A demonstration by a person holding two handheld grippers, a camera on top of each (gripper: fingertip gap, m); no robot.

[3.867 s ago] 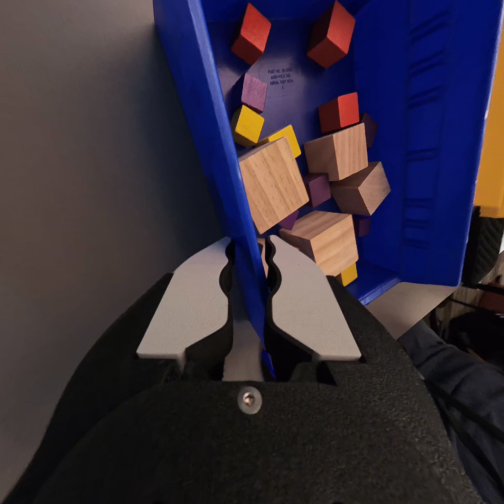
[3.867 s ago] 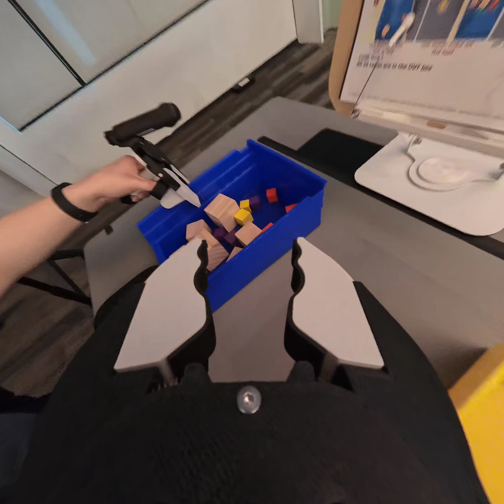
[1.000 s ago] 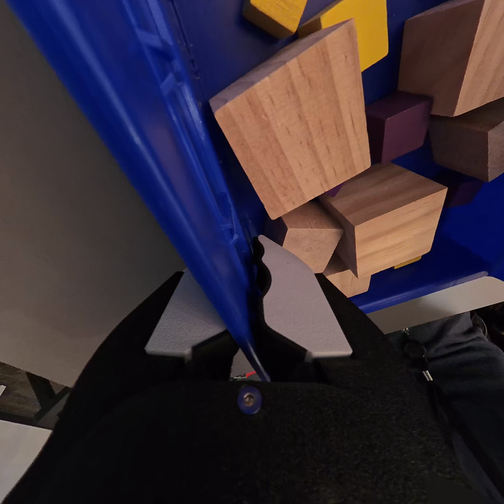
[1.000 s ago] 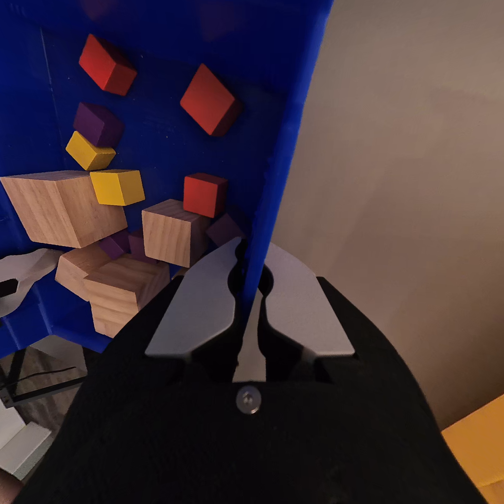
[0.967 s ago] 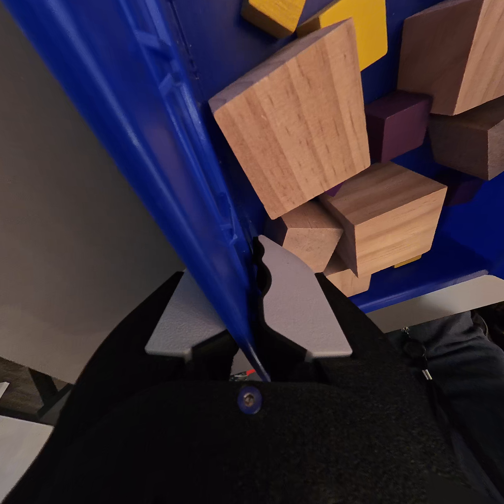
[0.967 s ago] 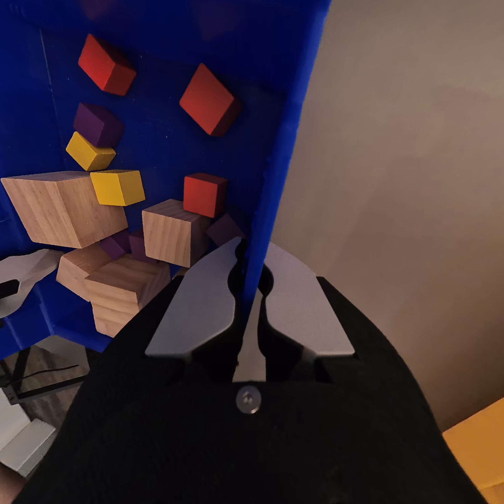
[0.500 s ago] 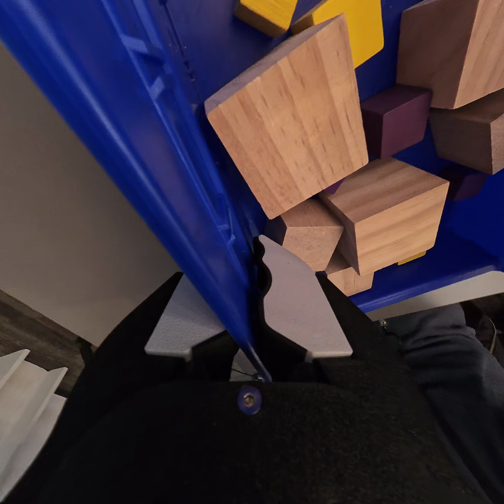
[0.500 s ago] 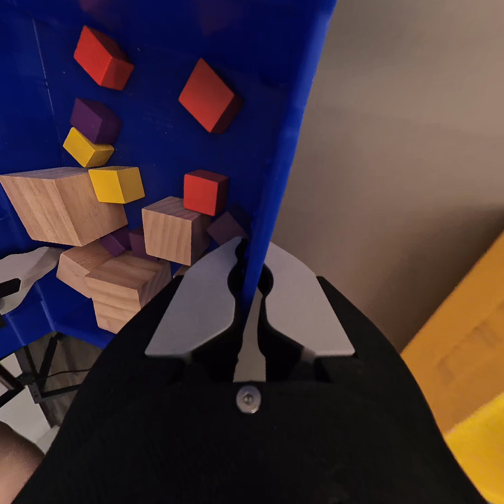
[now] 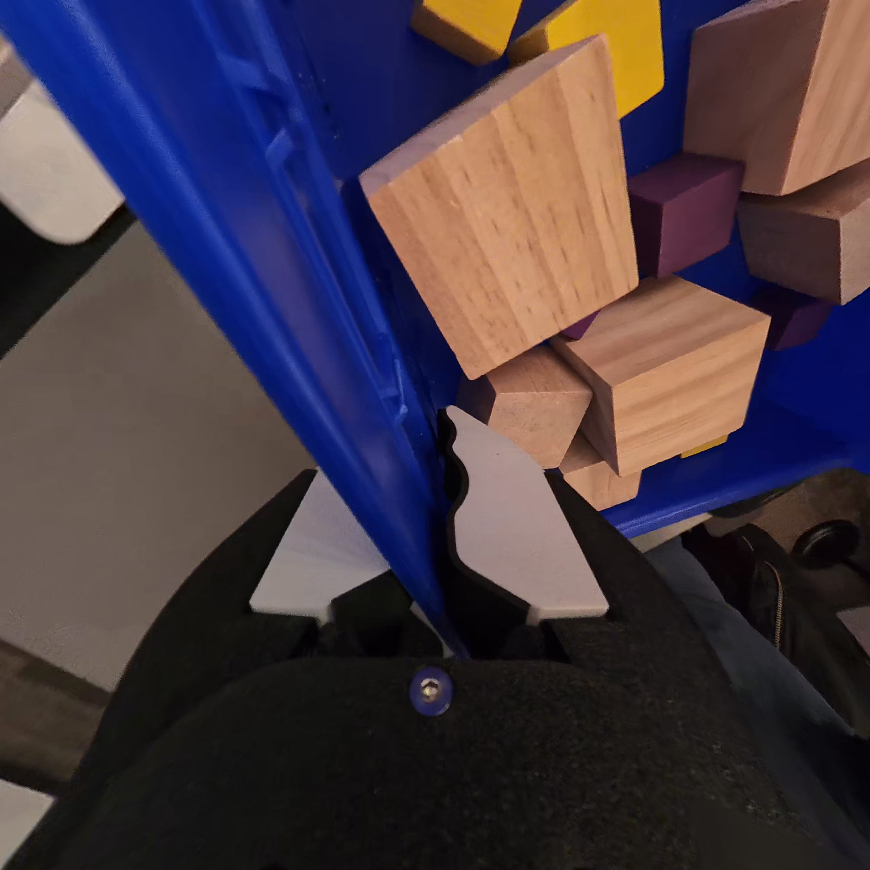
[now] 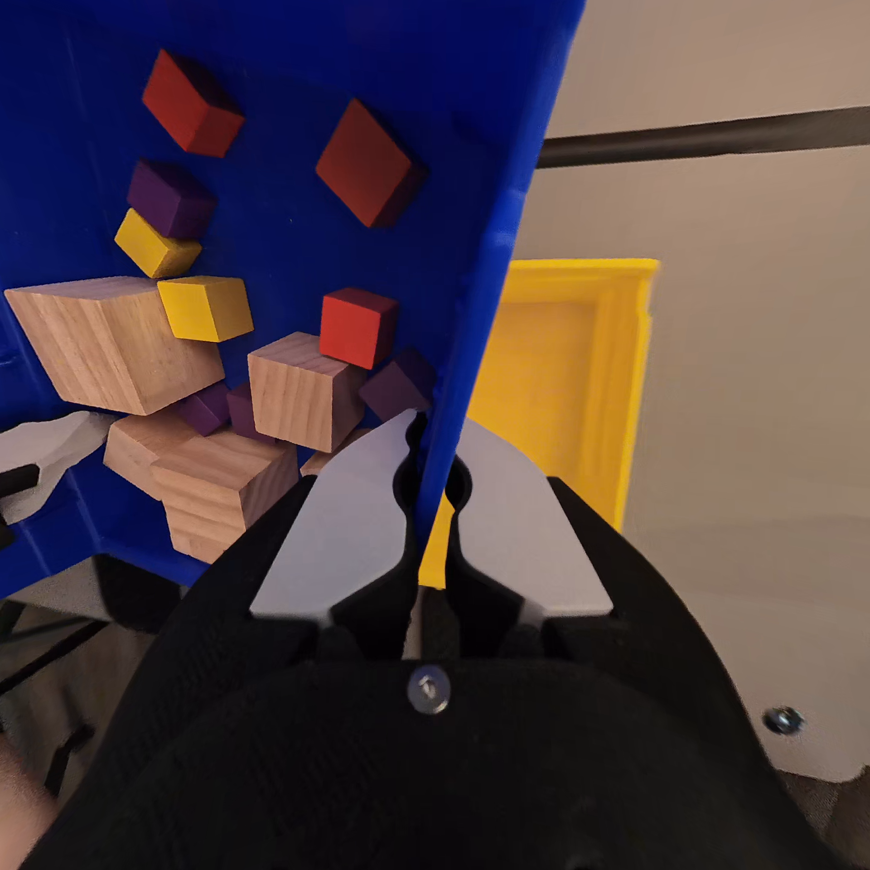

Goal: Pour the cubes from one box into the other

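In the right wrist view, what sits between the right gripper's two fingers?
The blue box's side wall is pinched between the right gripper's fingers. One finger is inside with the cubes; the other is outside, toward the yellow box.

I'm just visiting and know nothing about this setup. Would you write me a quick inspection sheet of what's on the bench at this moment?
Surface: grey table, mostly bare.
Job's things: blue box holds wooden cubes and small red, yellow and purple ones; empty yellow box sits on the table beyond it.
Clutter: nothing seen.
Grippers: left hand-held gripper clamps one blue wall, right hand-held gripper the opposite wall.
Cables: dark cords low at left, blurred.
Surroundings: a dark strip crosses behind the table.
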